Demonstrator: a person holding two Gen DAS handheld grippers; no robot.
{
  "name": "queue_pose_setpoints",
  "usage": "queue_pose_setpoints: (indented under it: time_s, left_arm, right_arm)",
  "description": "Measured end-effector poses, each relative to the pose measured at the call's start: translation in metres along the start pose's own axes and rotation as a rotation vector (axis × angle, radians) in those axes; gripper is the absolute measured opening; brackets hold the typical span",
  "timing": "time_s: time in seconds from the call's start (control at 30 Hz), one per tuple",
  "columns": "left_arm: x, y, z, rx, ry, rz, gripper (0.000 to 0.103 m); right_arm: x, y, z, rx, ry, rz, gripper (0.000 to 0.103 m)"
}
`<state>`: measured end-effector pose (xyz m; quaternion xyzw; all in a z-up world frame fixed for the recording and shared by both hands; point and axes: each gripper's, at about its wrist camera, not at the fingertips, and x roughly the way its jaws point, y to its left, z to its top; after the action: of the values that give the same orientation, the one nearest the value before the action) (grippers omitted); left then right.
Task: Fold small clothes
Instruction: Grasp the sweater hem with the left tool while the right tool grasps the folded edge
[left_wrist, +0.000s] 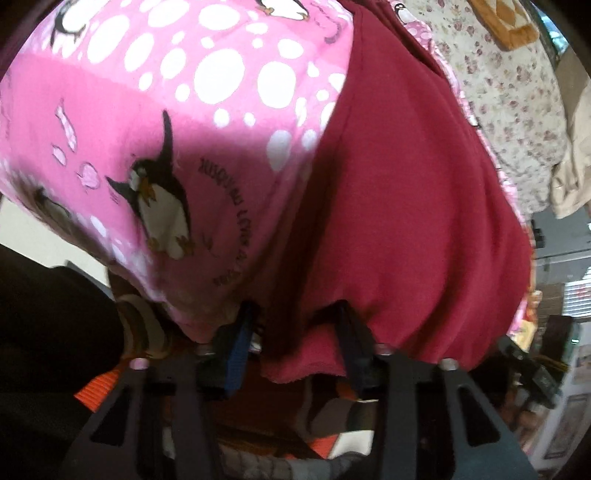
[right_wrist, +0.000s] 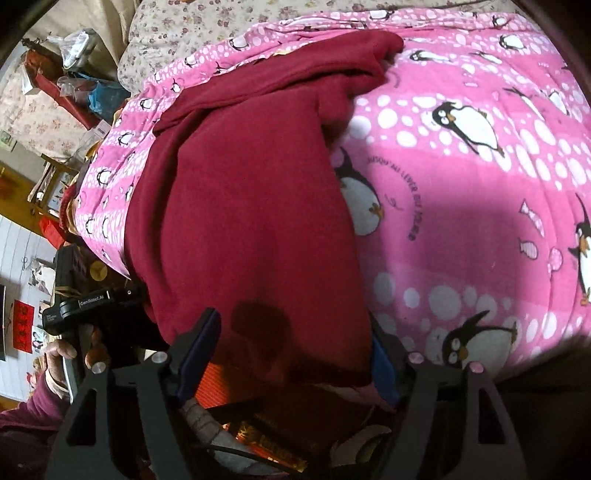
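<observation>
Dark-red fleece garment spread on pink penguin-print quilt. Left gripper and right gripper, both at 6 o'clock, are seen parted astride its near hem, nothing clamped. Fold judged unstarted; hem to be pinched next.

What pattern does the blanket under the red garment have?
Pink blanket with penguins and white dots; right wrist view.

Pink penguin-print quilt, floral bedding behind

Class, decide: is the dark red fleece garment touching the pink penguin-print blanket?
Touching. The right wrist view shows the dark red fleece garment lying flat on the pink penguin-print blanket, its edge overlapping a printed penguin.
</observation>
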<state>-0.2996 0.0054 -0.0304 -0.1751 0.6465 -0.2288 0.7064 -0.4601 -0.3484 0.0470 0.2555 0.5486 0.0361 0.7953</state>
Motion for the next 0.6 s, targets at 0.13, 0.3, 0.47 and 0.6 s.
queue_pose_setpoints:
  time_s: [0.13, 0.3, 0.47, 0.6]
  left_arm:
    - [-0.005, -0.013, -0.007, 0.087, -0.014, 0.041, 0.0]
    - [-0.032, -0.025, -0.011, 0.133, -0.044, 0.002, 0.0]
    - [-0.092, -0.038, -0.018, 0.187, -0.138, -0.12, 0.0]
    - [-0.134, -0.035, -0.014, 0.171, -0.219, -0.194, 0.0]
  right_arm:
    - [0.001, -0.008, 0.0, 0.02, -0.023, 0.009, 0.053]
    - [-0.013, -0.006, -0.003, -0.014, -0.025, 0.06, 0.01]
    - [-0.044, 0.002, -0.011, 0.006, -0.05, 0.276, 0.009]
    - [-0.059, 0.008, -0.02, 0.028, -0.076, 0.391, 0.008]
